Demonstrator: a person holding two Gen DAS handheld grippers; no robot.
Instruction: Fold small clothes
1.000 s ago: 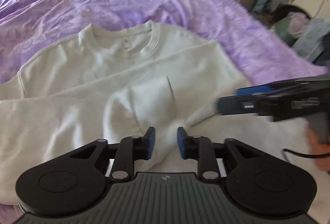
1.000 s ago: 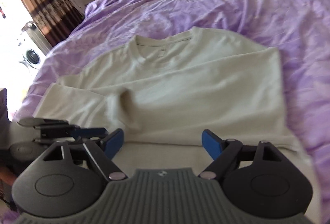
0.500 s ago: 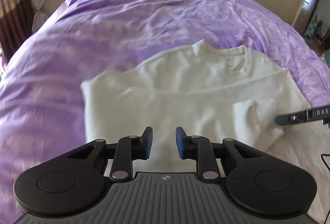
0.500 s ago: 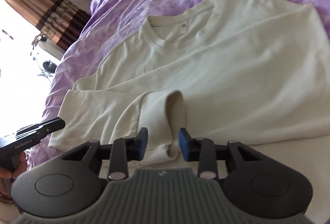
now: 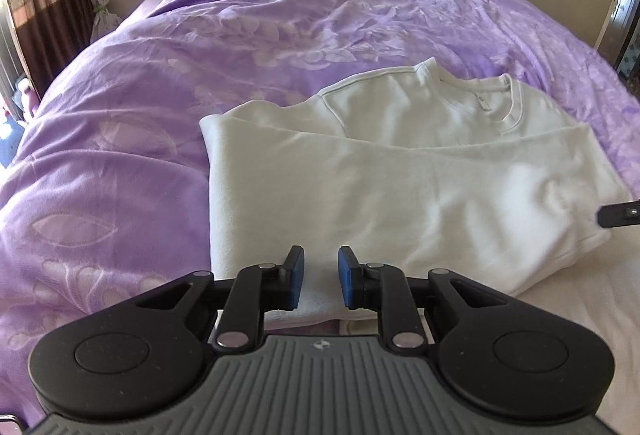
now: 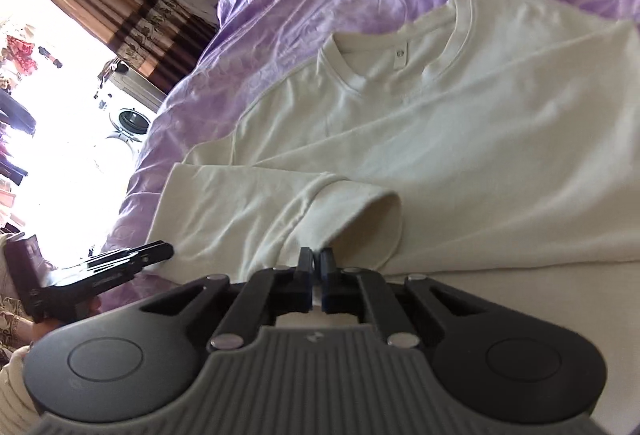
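A cream sweatshirt lies flat on the purple bedspread, collar toward the far wall. At the sweatshirt's near left corner, the left gripper hovers over the hem, its pads slightly apart with cloth showing below them. Toward the sweatshirt's near right, the right gripper has its pads drawn together on the folded sleeve's cuff.
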